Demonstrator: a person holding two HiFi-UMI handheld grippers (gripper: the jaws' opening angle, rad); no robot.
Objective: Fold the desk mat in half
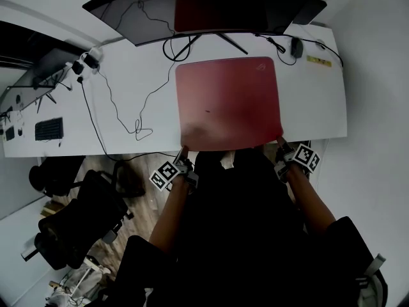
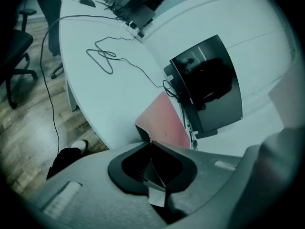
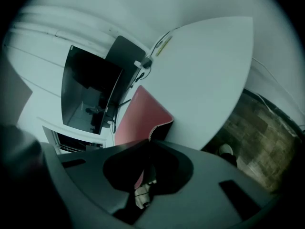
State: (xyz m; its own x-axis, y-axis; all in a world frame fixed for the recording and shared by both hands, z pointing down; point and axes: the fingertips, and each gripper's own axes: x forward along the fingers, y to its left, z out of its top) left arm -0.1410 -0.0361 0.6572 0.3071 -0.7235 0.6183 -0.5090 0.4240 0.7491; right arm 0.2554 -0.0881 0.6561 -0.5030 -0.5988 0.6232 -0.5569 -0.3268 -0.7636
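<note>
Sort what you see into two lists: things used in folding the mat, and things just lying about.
In use:
mat
left gripper, shut on a near corner of the mat
right gripper, shut on the other near corner

Lying about:
monitor
cable
chair

Office workstation. Long white desk (image 1: 128, 88) carrying a wide curved monitor (image 1: 204, 5), a red desk mat (image 1: 229, 104), a mouse (image 1: 296, 47), a power strip (image 2: 134, 28) with plugs in it and loose black cable (image 1: 121, 110). Farther along the same surface lies a keyboard (image 1: 48, 128). Black swivel chair (image 1: 73, 226) on castors. Wood-plank flooring (image 2: 28, 123).
</note>
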